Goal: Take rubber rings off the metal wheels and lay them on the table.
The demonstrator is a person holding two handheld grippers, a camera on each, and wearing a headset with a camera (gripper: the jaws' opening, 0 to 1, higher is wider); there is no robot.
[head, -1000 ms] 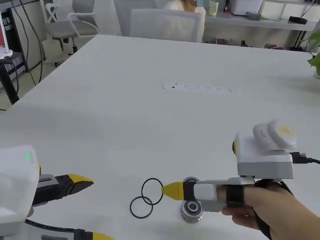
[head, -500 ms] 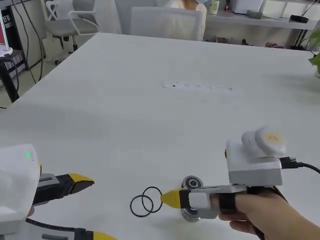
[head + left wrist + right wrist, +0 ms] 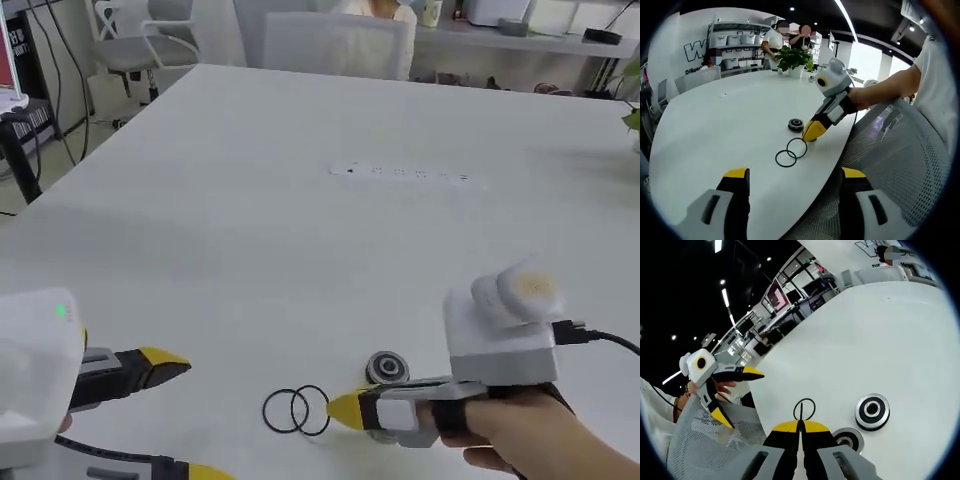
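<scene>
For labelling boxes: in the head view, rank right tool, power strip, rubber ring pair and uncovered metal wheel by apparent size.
Right tool: largest, nearest.
Power strip and rubber ring pair: close; strip longer, thinner, farther.
Metal wheel: smallest.

Bright, even overhead office light on white table [image 3: 300, 200]; shadows faint. Ceiling strips [image 3: 725, 297] glare upper left, right gripper view. Fisheye warps edges; bkgd soft.

counter [image 3: 300, 230]: white, smooth, a soft matt sheen is seen | rubber rings [image 3: 297, 410]: thin, black, dull finish is shown | metal wheel [image 3: 386, 368]: bright polished rim is caught, dark centre | right tongs [image 3: 340, 408]: tips seen as glossy yellow plastic | chair back [image 3: 890, 150]: grey woven mesh is noted
</scene>
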